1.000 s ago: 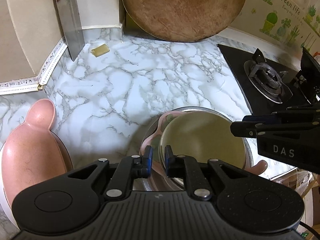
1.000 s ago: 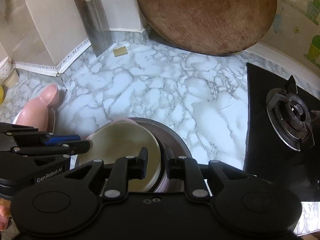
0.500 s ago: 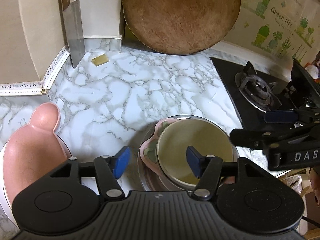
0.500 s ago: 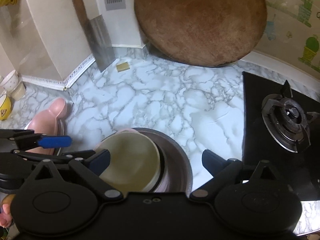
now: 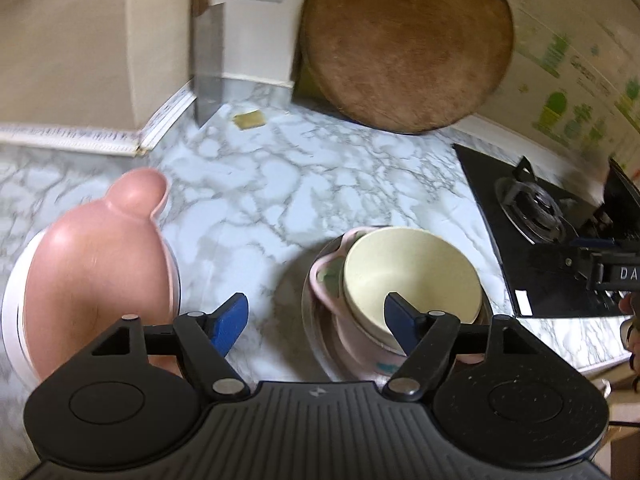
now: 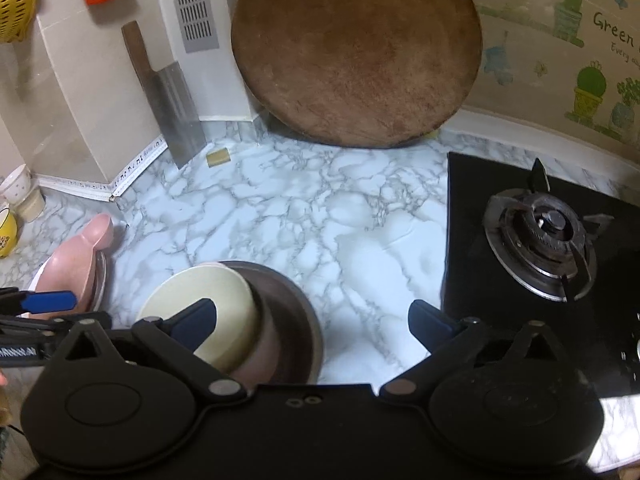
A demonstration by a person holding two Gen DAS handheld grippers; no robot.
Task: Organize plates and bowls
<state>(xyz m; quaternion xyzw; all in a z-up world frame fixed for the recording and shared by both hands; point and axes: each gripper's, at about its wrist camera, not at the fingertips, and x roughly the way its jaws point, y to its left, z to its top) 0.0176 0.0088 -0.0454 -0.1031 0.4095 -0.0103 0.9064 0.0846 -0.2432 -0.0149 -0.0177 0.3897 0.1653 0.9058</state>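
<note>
A cream bowl (image 5: 412,272) sits nested in a pink flowered bowl (image 5: 328,276), which rests in a steel bowl (image 5: 309,332) on the marble counter. My left gripper (image 5: 315,312) hovers just in front of this stack, jaws opening, with only the stack's left edge between the blue pads and nothing pressed. In the right wrist view the cream bowl (image 6: 232,292) and steel bowl (image 6: 292,312) lie low left. My right gripper (image 6: 313,314) is wide and still opening over the steel bowl's right rim, gripping nothing. A pink eared plate (image 5: 96,264) lies on a white plate (image 5: 10,312) at the left.
A round wooden board (image 6: 356,52) and a cleaver (image 6: 176,108) lean on the back wall. A black gas hob (image 6: 536,232) fills the right side. A small yellow block (image 6: 218,157) lies near the cleaver, and cups (image 6: 16,188) stand far left.
Both grippers were shut on the rims of the nested bowls; they have opened, let go and drawn back toward the counter's front edge. The bowl stack stays put.
</note>
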